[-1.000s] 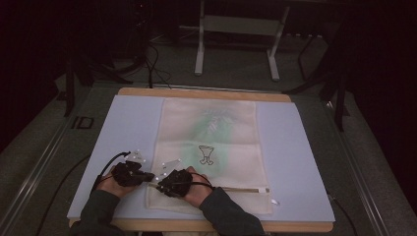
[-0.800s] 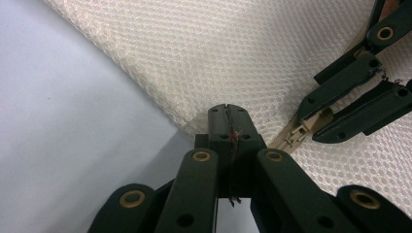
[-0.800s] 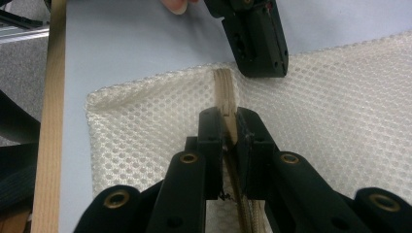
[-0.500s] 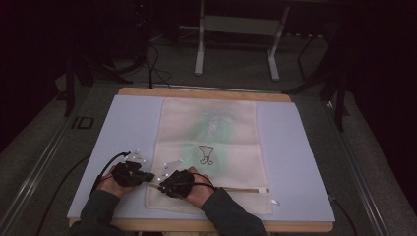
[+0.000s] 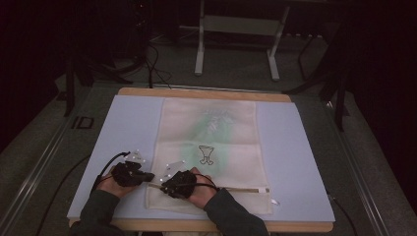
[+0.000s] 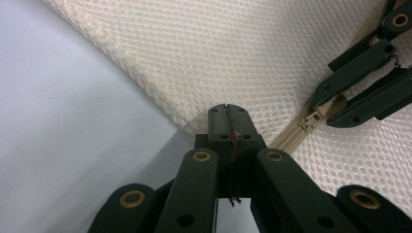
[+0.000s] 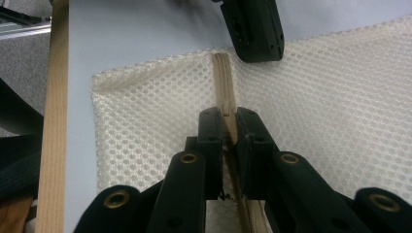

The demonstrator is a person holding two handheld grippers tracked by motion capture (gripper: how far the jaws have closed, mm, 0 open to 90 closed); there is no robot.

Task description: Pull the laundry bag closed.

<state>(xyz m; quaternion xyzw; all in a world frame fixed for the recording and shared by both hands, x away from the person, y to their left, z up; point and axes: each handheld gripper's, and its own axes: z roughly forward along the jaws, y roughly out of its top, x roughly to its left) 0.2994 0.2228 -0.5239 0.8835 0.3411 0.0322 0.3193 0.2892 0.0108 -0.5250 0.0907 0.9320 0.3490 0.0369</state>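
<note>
From the high view, a cream mesh bag (image 5: 209, 152) lies flat down the middle of a pale blue mat (image 5: 305, 162) that covers the table, reaching from near the far edge to the near edge. A green shape and a small dark print show through the mesh. Both hands sit at the bag's near left corner: the left gripper (image 5: 146, 176) at the bag's left edge, the right gripper (image 5: 167, 187) just beside it, over the zipper (image 5: 241, 189) that runs along the near edge.

In the left gripper view, the left gripper (image 6: 228, 121) has its jaws pressed together on the edge of the mesh bag (image 6: 204, 58), right at the zipper's end. The right gripper's jaws show at the upper right, on the zipper pull (image 6: 311, 119).

In the right gripper view, the right gripper (image 7: 228, 124) pinches the zipper pull (image 7: 225, 104) between its nearly closed jaws. The left gripper (image 7: 255, 31) sits at the far end of the zipper track.
</note>
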